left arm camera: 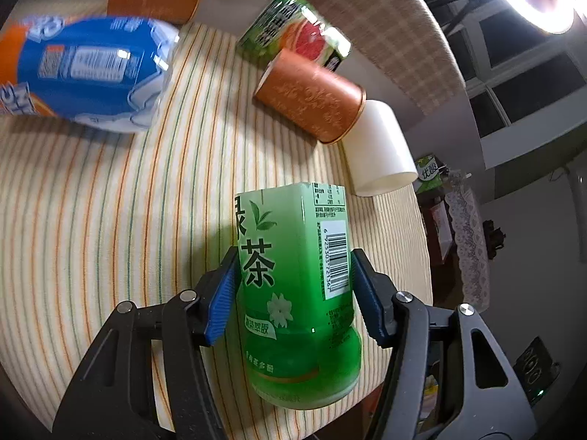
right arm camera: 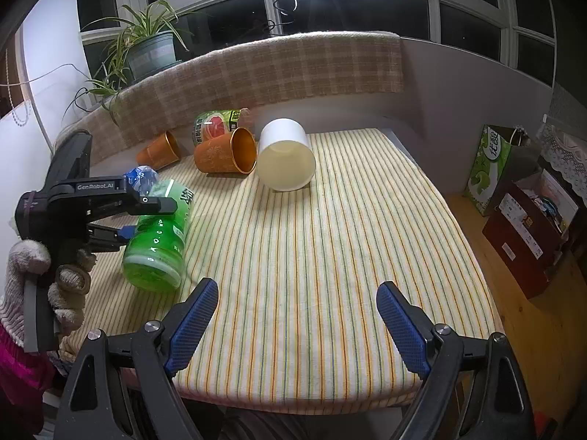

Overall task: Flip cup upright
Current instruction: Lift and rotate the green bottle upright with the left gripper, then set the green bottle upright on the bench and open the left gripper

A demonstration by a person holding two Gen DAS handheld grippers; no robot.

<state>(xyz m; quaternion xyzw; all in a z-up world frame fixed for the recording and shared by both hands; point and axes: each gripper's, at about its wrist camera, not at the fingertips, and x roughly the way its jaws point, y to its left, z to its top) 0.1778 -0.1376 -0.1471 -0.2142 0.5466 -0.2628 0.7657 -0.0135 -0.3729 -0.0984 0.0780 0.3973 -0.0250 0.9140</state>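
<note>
My left gripper (left arm camera: 293, 286) is shut on a green tea bottle (left arm camera: 297, 293), holding it tilted just above the striped cloth; it also shows in the right wrist view (right arm camera: 157, 234). A white cup (right arm camera: 286, 154) lies on its side at the far middle, mouth toward me. An orange cup (right arm camera: 225, 156) lies on its side just left of it, touching it. A second orange cup (right arm camera: 159, 152) lies further left. My right gripper (right arm camera: 297, 315) is open and empty above the table's near edge.
A grapefruit drink bottle (right arm camera: 218, 124) lies behind the orange cups. A blue-labelled bottle (left arm camera: 84, 69) lies at the far left. The striped table (right arm camera: 330, 256) ends at right, with a green bag (right arm camera: 491, 168) and boxes (right arm camera: 528, 234) on the floor. A plaid-covered backrest (right arm camera: 275, 73) borders the back.
</note>
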